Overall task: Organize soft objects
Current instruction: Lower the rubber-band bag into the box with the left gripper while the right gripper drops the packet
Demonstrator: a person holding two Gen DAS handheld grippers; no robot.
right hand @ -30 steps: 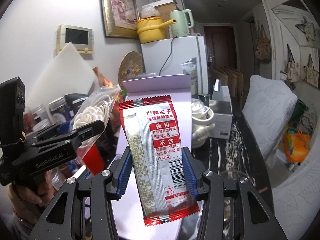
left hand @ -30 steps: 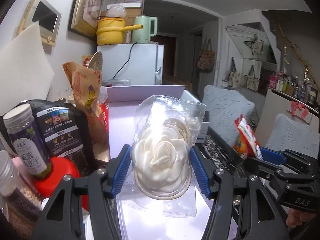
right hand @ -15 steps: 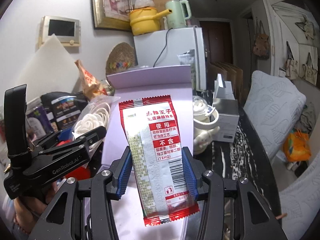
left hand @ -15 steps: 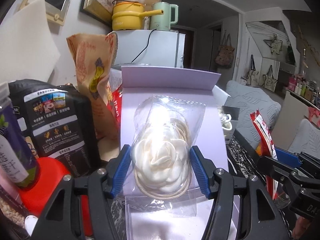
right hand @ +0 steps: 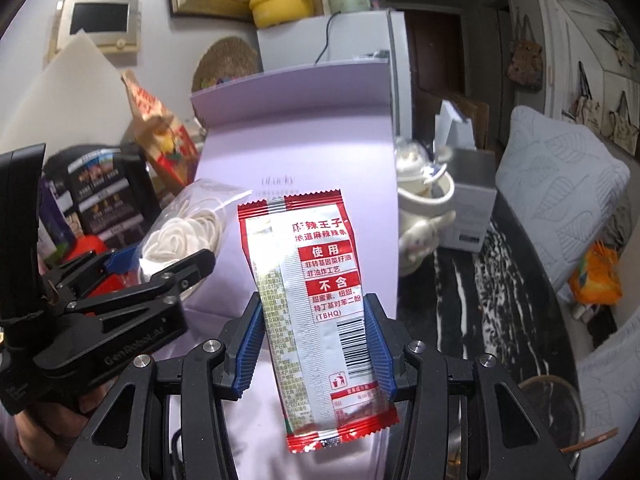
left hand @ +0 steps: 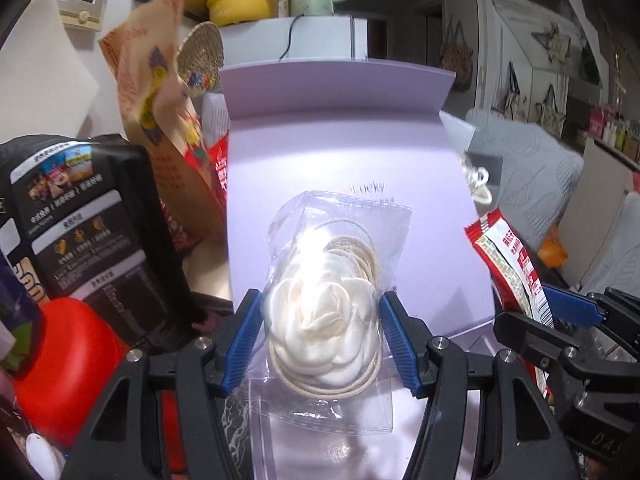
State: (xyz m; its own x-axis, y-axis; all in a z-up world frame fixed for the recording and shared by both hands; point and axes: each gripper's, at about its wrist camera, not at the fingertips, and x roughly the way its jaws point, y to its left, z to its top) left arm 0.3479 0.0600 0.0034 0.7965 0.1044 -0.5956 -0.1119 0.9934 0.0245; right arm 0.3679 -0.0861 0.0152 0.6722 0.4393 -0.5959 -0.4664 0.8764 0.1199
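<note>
The left gripper [left hand: 320,336] pinches a clear, crinkly plastic bag [left hand: 340,280] between its ribbed blue pads [left hand: 244,336], squeezing the soft white fabric rose [left hand: 324,324] and the coil of pale cord inside; the bag's long axis runs straight ahead along the fingers, its flat sealed end pointing away over a smooth lilac box [left hand: 344,152]. The right gripper [right hand: 316,352] is clamped on a glossy snack sachet [right hand: 316,304] — silver film with red crimped ends — held upright and leaning slightly left, its long axis running from the fingers upward, printed back facing the camera. Red panels on it carry white Chinese characters, with "(TBHQ)" below them, a barcode and a small bin symbol. Both items hang above the lilac box, whose lid stands open at the far side and whose face bears faint lettering too pale to read surely. The left tool's black body shows "GenRobot.AI" in the right wrist view. A matte black pouch [left hand: 80,216] with picture labels and a tan paper bag [left hand: 160,120] stand left of the box; a cream ceramic figure [right hand: 420,216] stands to its right on a black-and-white marbled top [right hand: 500,280].
</note>
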